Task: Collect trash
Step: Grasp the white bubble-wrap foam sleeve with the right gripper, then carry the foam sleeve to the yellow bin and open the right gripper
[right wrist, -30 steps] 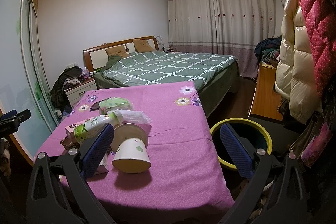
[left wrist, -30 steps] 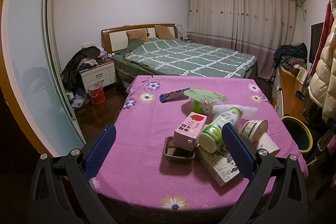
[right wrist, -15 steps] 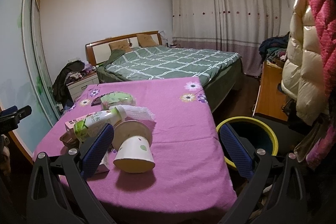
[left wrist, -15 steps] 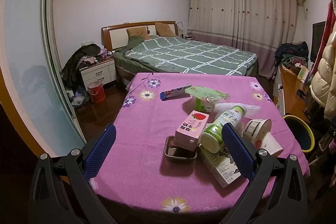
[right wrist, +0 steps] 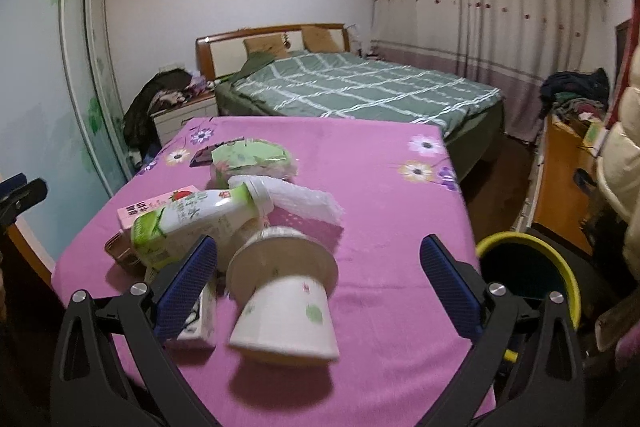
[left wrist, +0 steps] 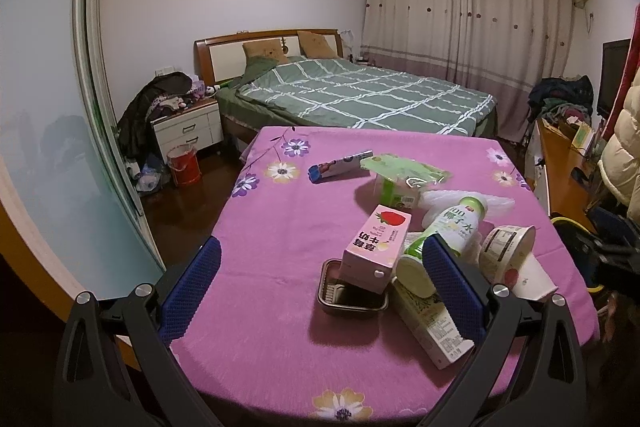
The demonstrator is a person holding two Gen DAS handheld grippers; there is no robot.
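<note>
Bedroom, purple-clothed table (right wrist: 392,195) heaped with trash. Both my grippers empty, jaws wide apart: right gripper (right wrist: 318,287) straddles the paper cup (right wrist: 286,319), left gripper (left wrist: 320,293) faces the strawberry carton (left wrist: 374,251) beside that cup. Yellow-rimmed bin (right wrist: 532,267) right of cup. Risk: cup lies tipped against the bottle (right wrist: 188,223); a careless squeeze could crush it or roll the bottle off.

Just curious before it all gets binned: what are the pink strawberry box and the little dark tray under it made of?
The pink box looks like coated paperboard: crisp folded edges, printed matte faces. The tray seems thin metal or foil, going by its dull grey sheen and ribbed wall.
</note>
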